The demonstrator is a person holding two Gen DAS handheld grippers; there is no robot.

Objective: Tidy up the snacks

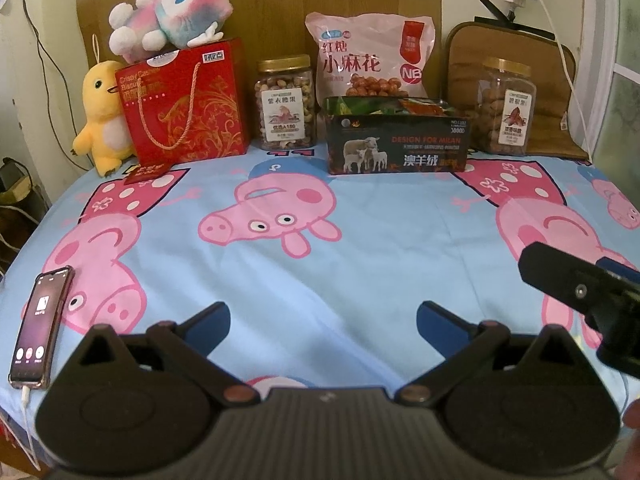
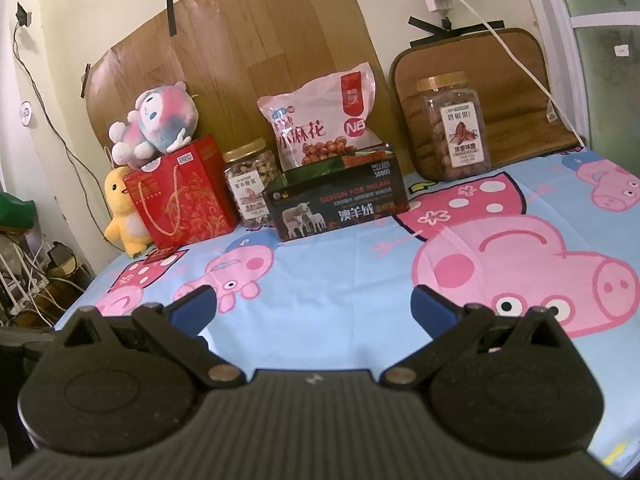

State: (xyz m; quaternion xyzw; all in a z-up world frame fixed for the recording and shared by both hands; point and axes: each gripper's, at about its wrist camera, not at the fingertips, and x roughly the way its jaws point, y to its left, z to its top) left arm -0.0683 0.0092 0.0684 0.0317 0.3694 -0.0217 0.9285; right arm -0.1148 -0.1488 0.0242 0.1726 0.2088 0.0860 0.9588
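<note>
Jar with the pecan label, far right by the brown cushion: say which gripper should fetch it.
Probably the right gripper: open, empty, on the same side as the jar. The left gripper, also open, sits farther left, nearer the phone.

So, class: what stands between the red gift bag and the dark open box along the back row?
A clear jar of nuts with a gold lid stands between the red gift bag and the dark open box, apart from both. Both wrist views show it.

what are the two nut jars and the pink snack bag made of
Both jars look like clear rigid plastic, since their contents show through, with gold-coloured lids. The pink snack bag seems to be glossy plastic film, crinkled with a see-through window.
</note>
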